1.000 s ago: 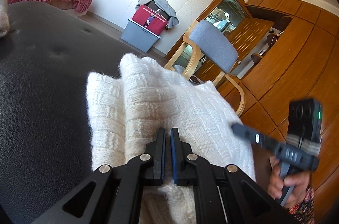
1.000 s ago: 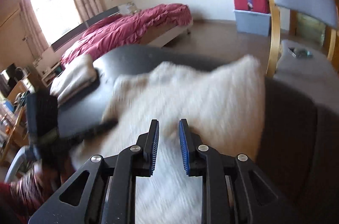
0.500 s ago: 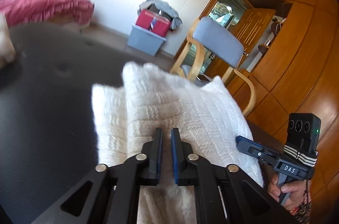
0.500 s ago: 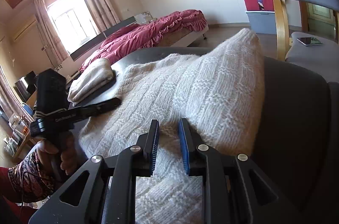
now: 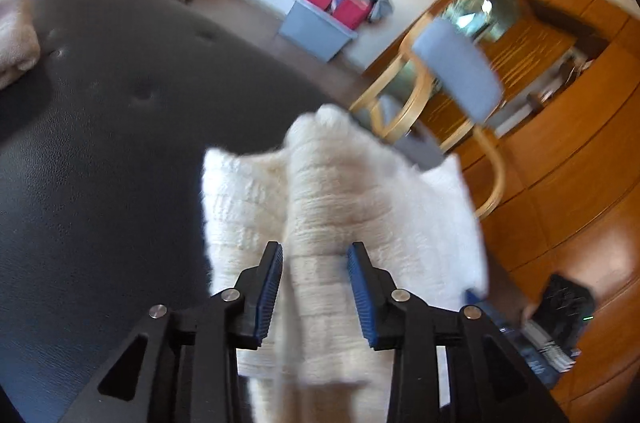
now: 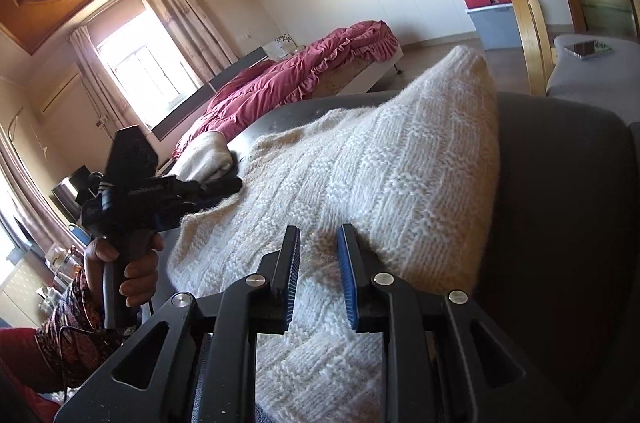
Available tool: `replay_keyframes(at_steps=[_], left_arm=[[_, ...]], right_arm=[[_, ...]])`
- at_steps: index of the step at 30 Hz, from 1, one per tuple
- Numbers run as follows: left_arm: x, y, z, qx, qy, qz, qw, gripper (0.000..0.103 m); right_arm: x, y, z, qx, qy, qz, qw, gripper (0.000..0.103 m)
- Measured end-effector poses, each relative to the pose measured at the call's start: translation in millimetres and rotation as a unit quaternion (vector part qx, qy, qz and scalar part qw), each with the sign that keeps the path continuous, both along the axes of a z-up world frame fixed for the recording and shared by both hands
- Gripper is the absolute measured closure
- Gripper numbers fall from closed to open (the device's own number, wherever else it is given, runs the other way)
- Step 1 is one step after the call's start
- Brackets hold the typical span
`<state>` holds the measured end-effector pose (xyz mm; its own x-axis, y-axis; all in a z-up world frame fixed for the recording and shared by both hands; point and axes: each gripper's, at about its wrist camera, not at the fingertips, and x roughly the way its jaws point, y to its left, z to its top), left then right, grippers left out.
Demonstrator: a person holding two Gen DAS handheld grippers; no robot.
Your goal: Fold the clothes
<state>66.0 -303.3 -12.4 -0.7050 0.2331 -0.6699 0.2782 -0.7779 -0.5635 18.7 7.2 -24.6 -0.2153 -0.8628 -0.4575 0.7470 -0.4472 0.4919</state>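
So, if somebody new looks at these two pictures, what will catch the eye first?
First, the white knitted sweater, folded on the dark padded surface, filling the middle of both views. Then the left hand-held gripper: its jaws have just been opening and stand apart around a fold of the knit. Far behind, the crimson bedcover lies under the bright window.
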Motion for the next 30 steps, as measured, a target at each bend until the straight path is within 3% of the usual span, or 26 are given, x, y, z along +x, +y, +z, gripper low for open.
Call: replay_keyframes(at_steps=[2,4,5,6,8,10,14,15,20,25,26,30], left_arm=[[3,-5,-3,0.020,0.002,0.003,0.9998,0.069],[5,-10,-6,0.048,0.006,0.009,0.9988,0.068],[6,-12,-9,0.063,0.005,0.010,0.9980,0.067],[5,-11,-11,0.069,0.005,0.008,0.9976,0.067],[4,-6,-14,0.068,0.005,-0.003,0.9976,0.068],[4,-4,-7,0.060,0.013,-0.012,0.9980,0.079],[11,-8,14,0.053,0.039,-0.025,0.9975,0.088],[14,-13,18,0.055,0.042,-0.023,0.9974,0.093],[20,-31,18,0.030,0.021,-0.001,0.9993,0.092],[17,-37,2,-0.020,-0.019,0.018,0.9995,0.068],[17,-35,4,-0.038,-0.022,0.014,0.9990,0.065],[16,-20,13,-0.131,-0.042,0.006,0.9904,0.041]], right_arm=[[9,7,12,-0.010,0.035,-0.010,0.999,0.076],[14,16,24,-0.014,0.075,-0.037,0.996,0.058],[14,21,27,-0.017,0.084,-0.055,0.995,0.043],[8,28,26,-0.019,0.071,-0.082,0.994,0.034],[-4,39,23,-0.021,0.041,-0.128,0.991,0.033],[-20,39,5,-0.016,-0.028,-0.129,0.991,0.033],[-37,37,-25,-0.043,-0.148,-0.101,0.983,0.031],[-39,38,-29,-0.050,-0.163,-0.097,0.981,0.031],[-40,38,-31,-0.067,-0.164,-0.081,0.981,0.031],[-33,26,-29,-0.038,-0.131,-0.067,0.988,0.029],[-31,24,-29,-0.033,-0.125,-0.063,0.990,0.026],[-30,20,-28,-0.054,-0.132,-0.037,0.989,0.022]])
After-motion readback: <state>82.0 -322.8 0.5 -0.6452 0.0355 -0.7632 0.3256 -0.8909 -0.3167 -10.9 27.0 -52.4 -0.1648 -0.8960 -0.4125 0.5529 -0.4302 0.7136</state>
